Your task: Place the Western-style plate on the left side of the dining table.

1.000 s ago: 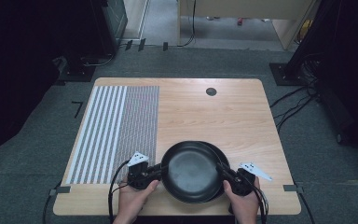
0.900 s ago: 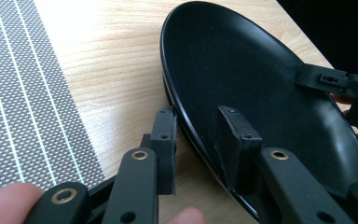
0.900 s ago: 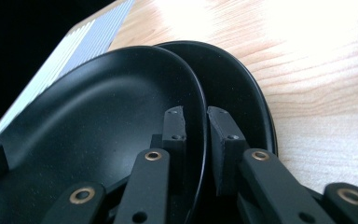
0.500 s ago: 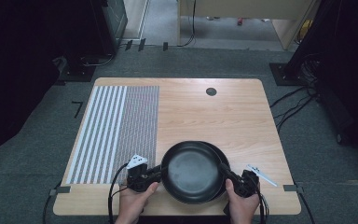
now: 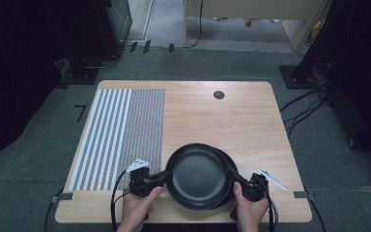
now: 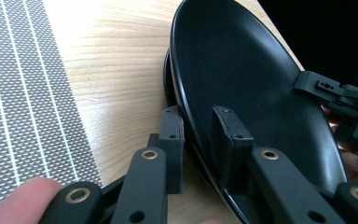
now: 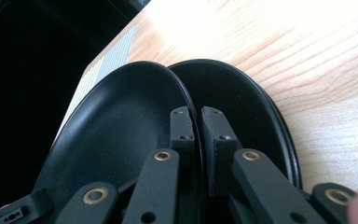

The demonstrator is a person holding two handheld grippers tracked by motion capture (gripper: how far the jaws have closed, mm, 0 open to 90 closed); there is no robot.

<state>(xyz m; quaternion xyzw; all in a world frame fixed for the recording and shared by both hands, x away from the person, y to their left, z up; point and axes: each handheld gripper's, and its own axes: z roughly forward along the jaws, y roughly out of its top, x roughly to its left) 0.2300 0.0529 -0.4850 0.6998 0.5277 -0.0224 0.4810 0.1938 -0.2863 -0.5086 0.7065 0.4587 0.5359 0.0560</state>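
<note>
Black plates (image 5: 198, 176), perhaps grey-striped mat (image 5: 121, 135)

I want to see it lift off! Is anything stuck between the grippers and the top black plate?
Nothing visible. The left gripper and right gripper each have fingers on either side of the top plate's rim. Another black plate lies underneath.

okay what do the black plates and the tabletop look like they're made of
Top black plate: smooth, semi-gloss, faintly speckled, with soft window glare; likely melamine or glazed ceramic, can't tell which. The lower plate beneath looks the same. Tabletop: pale wood grain, very even and slightly shiny, so probably laminate rather than solid wood.
</note>
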